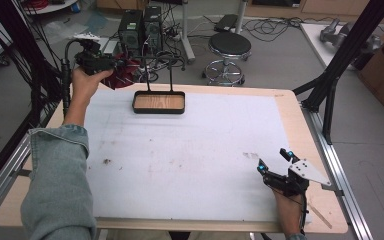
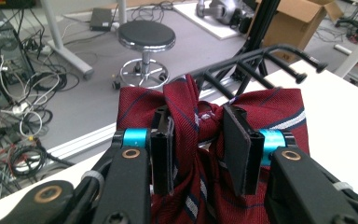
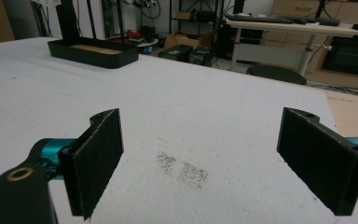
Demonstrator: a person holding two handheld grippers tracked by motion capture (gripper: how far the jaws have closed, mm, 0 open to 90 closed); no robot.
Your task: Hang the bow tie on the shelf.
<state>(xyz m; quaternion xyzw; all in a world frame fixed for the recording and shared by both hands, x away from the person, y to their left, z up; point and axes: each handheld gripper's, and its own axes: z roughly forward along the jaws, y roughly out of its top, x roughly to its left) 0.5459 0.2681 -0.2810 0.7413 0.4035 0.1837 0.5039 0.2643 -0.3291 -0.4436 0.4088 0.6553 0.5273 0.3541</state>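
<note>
A dark red tie with thin blue and white stripes (image 2: 191, 107) is bunched between the jaws of my left gripper (image 2: 198, 149), which is shut on it. In the high view that gripper (image 1: 119, 64) is raised above the table's far left corner, with the tie (image 1: 126, 75) hanging from it. Just beyond the tie are the black arms of a rack (image 2: 265, 53). The rack's posts rise from a black tray base with a wooden floor (image 1: 158, 102) at the far middle of the table. My right gripper (image 1: 274, 159) rests near the front right, open and holding nothing (image 3: 200, 158).
A white mat (image 1: 190, 150) covers most of the wooden table, with a dark smudge (image 3: 182, 171) just ahead of the right gripper. Beyond the far edge are a round stool (image 1: 229, 47), computer towers (image 1: 140, 30) and floor cables. Black frame posts (image 1: 340, 65) stand at the right.
</note>
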